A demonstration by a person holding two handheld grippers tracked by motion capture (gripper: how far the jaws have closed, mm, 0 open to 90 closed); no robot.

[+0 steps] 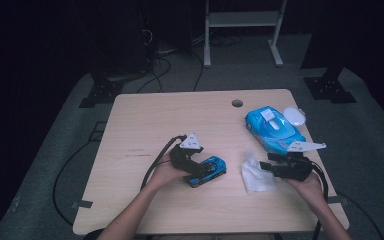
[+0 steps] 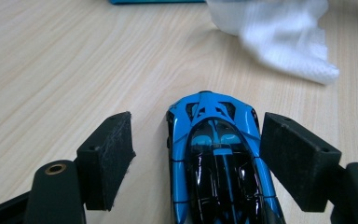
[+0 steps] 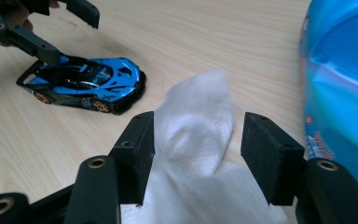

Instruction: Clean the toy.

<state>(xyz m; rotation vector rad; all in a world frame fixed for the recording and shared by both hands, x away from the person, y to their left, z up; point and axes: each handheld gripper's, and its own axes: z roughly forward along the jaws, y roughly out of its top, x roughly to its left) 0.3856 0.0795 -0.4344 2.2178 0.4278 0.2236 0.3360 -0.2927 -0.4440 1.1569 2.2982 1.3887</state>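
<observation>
A blue and black toy car [image 1: 210, 169] stands on the wooden table [image 1: 180, 115], a little left of the front middle. My left gripper [image 1: 199, 169] straddles it from behind, open. In the left gripper view the car [image 2: 219, 158] lies between the pads, with a clear gap on its left side. A crumpled white wipe [image 1: 255, 175] lies to the car's right. My right gripper [image 1: 266, 165] is open at the wipe's right edge. In the right gripper view a fold of the wipe [image 3: 196, 140] rises between the spread pads, which do not pinch it.
A blue pack of wet wipes [image 1: 272, 130] lies at the back right with a white round lid [image 1: 294, 116] beside it. A cable hole [image 1: 237, 103] is near the far edge. Cables trail from both grippers. A white frame [image 1: 242, 30] stands beyond the table.
</observation>
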